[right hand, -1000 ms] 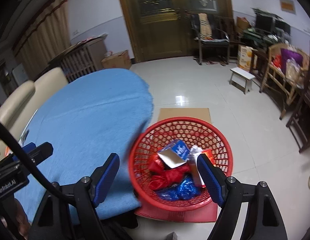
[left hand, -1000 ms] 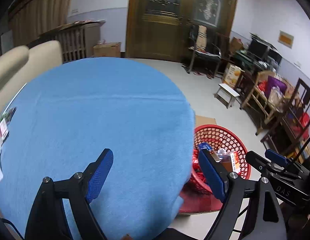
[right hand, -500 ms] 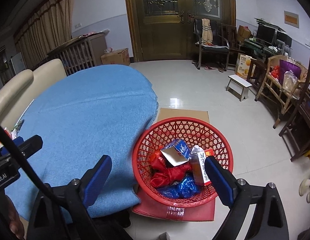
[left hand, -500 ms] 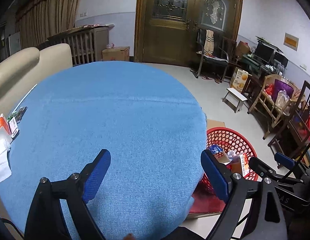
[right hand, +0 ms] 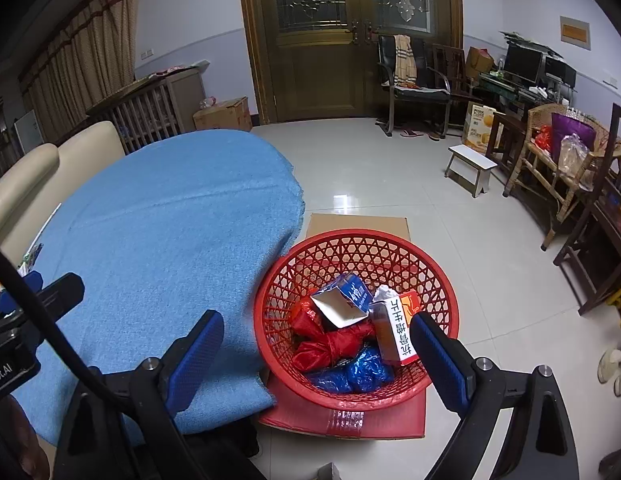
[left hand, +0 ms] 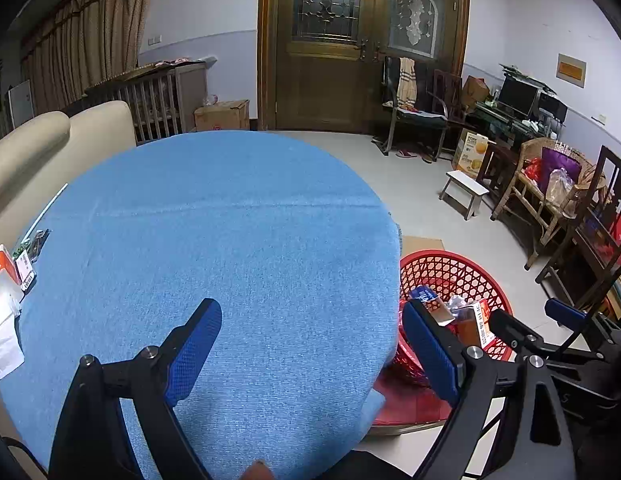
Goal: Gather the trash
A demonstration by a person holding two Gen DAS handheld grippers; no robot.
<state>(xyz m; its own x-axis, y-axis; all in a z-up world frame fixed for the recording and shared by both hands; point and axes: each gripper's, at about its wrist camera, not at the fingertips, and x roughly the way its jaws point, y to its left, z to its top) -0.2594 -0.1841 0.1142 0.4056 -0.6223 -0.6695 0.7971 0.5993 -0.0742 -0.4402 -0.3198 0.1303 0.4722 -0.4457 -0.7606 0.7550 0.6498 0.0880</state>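
Trash (right hand: 350, 332) lies heaped in the red basket (right hand: 438, 268), both grippers empty above it.

Within the basket (left hand: 450, 268) sit a torn blue-and-silver carton (right hand: 344, 300), a white-and-orange box (right hand: 396, 330), crumpled red plastic (right hand: 330, 346) and blue plastic (right hand: 356, 372). That basket rests on a flat cardboard box (right hand: 350, 420) on the tiled floor, just beside the right edge of the blue tablecloth (left hand: 214, 240). Left gripper (left hand: 312, 340) hangs over the near edge of the cloth, its jaws spread wide with nothing between them. Right gripper (right hand: 316, 344) hangs over the basket's near rim, its jaws likewise spread wide and gripping nothing. At the cloth's left edge lie a few small packets (left hand: 14, 268) and white paper (left hand: 2, 340).
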